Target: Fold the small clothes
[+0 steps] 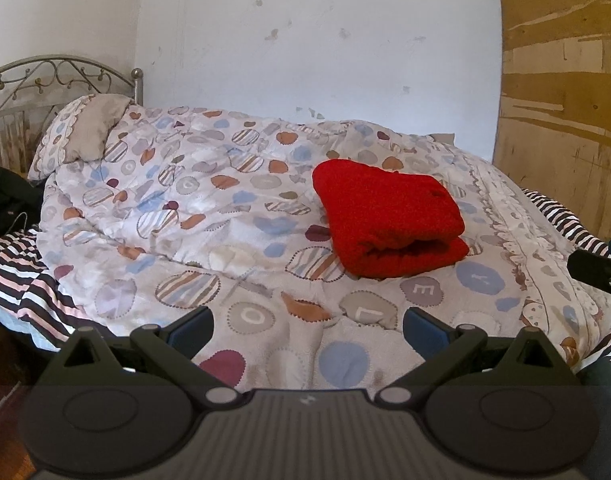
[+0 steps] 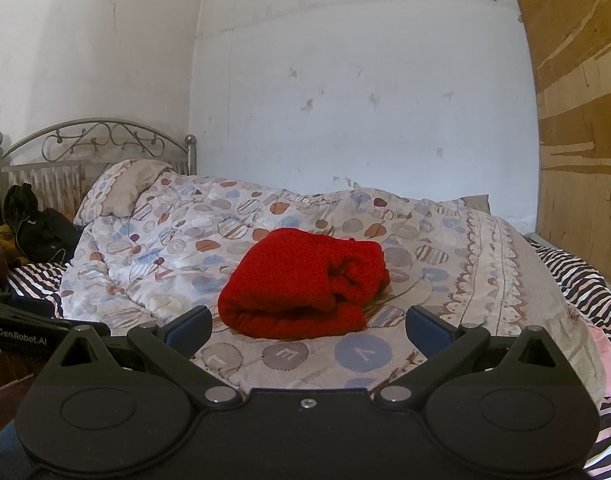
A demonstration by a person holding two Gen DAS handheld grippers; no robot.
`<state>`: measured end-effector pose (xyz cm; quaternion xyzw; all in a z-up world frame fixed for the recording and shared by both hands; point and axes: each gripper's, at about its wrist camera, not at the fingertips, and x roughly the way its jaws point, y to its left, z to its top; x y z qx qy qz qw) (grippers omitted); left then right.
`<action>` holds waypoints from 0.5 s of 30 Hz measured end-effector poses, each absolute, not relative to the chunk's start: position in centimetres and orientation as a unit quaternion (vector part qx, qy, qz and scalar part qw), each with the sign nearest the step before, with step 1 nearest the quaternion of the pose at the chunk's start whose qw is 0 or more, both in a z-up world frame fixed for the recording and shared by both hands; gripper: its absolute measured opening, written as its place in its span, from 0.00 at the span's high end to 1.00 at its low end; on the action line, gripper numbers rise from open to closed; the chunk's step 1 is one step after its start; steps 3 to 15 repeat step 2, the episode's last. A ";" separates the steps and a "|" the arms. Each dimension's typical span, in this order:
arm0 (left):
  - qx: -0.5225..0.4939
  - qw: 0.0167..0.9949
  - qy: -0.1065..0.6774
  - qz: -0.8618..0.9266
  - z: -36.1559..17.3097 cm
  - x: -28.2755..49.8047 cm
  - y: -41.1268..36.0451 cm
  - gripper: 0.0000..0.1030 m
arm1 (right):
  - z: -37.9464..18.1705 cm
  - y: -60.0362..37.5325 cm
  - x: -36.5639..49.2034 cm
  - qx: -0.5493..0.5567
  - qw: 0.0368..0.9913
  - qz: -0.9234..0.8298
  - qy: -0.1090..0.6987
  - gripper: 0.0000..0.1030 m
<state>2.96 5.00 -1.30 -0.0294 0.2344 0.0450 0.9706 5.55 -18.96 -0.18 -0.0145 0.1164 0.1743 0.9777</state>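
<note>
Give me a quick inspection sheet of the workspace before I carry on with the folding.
Surface: patterned quilt spread over the bed, rumpled, with a striped sheet showing at the edges.
Job's things: red garment lying folded in a thick bundle on the quilt, touched by neither tool.
Clutter: dark clothes heaped by the headboard; pillow at the head.
Grippers: left tool open, empty; right tool open, empty, just short of the garment.
Cables: thin pale cord on the dark clothes.
Surroundings: scuffed white wall, metal headboard, wooden board on the right.
</note>
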 end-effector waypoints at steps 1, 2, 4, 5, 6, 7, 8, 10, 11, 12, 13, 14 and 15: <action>-0.029 0.971 0.235 0.045 -1.3 3.0 5.0 0.00 | -0.2 -18.9 5.5 -0.014 0.978 0.174 0.116 0.00; -0.030 0.970 0.236 0.045 -1.3 3.0 5.0 0.00 | -0.2 -18.9 5.5 -0.014 0.978 0.174 0.116 0.00; -0.030 0.970 0.236 0.045 -1.3 3.0 5.0 0.00 | -0.2 -18.9 5.5 -0.014 0.978 0.174 0.116 0.00; -0.030 0.970 0.236 0.045 -1.3 3.0 5.0 0.00 | -0.2 -18.9 5.5 -0.014 0.978 0.174 0.116 0.00; -0.030 0.970 0.236 0.045 -1.3 3.0 5.0 0.00 | -0.2 -18.9 5.5 -0.014 0.978 0.174 0.116 0.00; -0.030 0.970 0.236 0.045 -1.3 3.0 5.0 0.00 | -0.2 -18.9 5.5 -0.014 0.978 0.174 0.116 0.00; -0.030 0.970 0.236 0.045 -1.3 3.0 5.0 0.00 | -0.2 -18.9 5.5 -0.014 0.978 0.174 0.116 0.00; -0.030 0.970 0.236 0.045 -1.3 3.0 5.0 0.00 | -0.2 -18.9 5.5 -0.014 0.978 0.174 0.116 0.00; -0.030 0.970 0.236 0.045 -1.3 3.0 5.0 0.00 | -0.2 -18.9 5.5 -0.014 0.978 0.174 0.116 0.00; -0.030 0.970 0.236 0.045 -1.3 3.0 5.0 0.00 | -0.2 -18.9 5.5 -0.014 0.978 0.174 0.116 0.00; -0.030 0.970 0.236 0.045 -1.3 3.0 5.0 0.00 | -0.2 -18.9 5.5 -0.014 0.978 0.174 0.116 0.00; -0.030 0.970 0.236 0.045 -1.3 3.0 5.0 0.00 | -0.2 -18.9 5.5 -0.014 0.978 0.174 0.116 0.00; -0.030 0.970 0.236 0.045 -1.3 3.0 5.0 0.00 | -0.2 -18.9 5.5 -0.014 0.978 0.174 0.116 0.00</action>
